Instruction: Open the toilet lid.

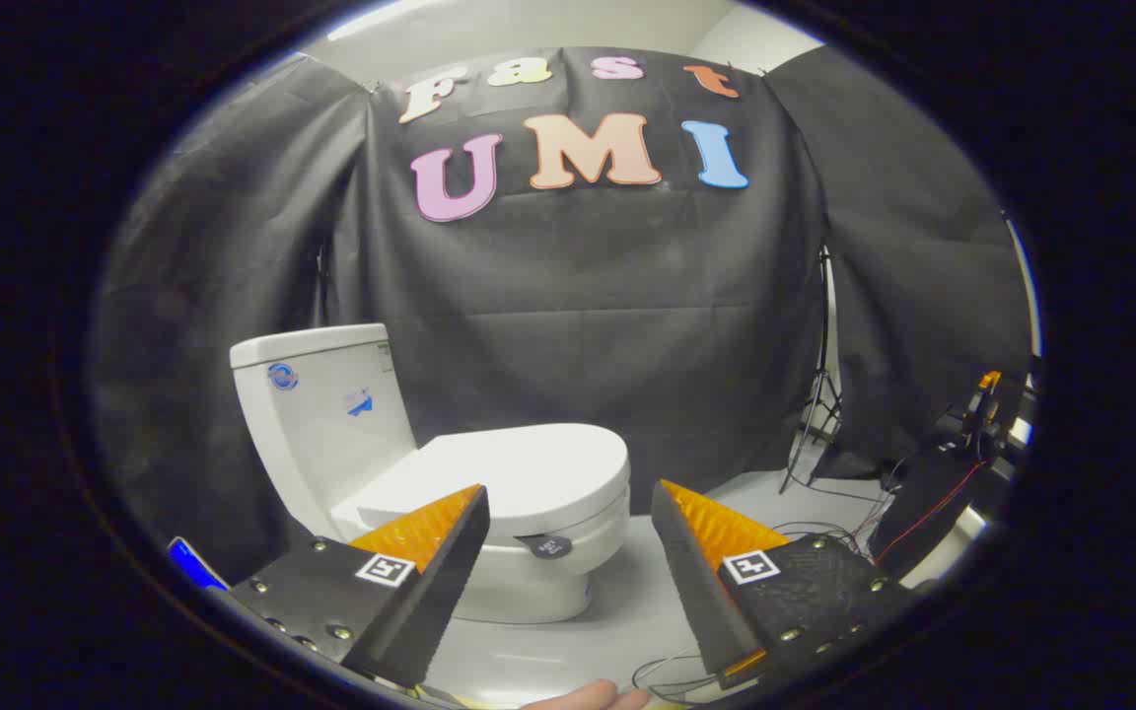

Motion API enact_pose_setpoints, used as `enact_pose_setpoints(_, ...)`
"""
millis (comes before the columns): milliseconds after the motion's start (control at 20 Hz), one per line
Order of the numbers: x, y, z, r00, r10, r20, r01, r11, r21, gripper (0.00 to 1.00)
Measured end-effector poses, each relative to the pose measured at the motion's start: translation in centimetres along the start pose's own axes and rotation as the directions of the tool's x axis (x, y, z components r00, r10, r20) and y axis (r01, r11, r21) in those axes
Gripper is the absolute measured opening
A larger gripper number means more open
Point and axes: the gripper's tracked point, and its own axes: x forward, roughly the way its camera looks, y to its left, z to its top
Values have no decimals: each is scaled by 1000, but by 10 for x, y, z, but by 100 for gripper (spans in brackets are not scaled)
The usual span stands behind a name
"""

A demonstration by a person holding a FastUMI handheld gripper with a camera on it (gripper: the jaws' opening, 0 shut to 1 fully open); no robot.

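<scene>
Standing on the pale floor [627,602] against the black cloth wall [607,296], a white toilet [381,463] has its lid [519,468] down flat over the bowl. Two blue stickers on the tank [317,394] and a small dark tag [550,545] under the lid's front edge are too small to read. The gripper [568,547] has its jaws spread wide, holding nothing, short of the lid. Cables [815,532] trail by a light stand [819,394].
</scene>
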Motion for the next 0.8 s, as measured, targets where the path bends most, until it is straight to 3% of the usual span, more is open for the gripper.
enact_pose_setpoints(800,4,4,-15,1000,5,-14,-5,1000,21,98)
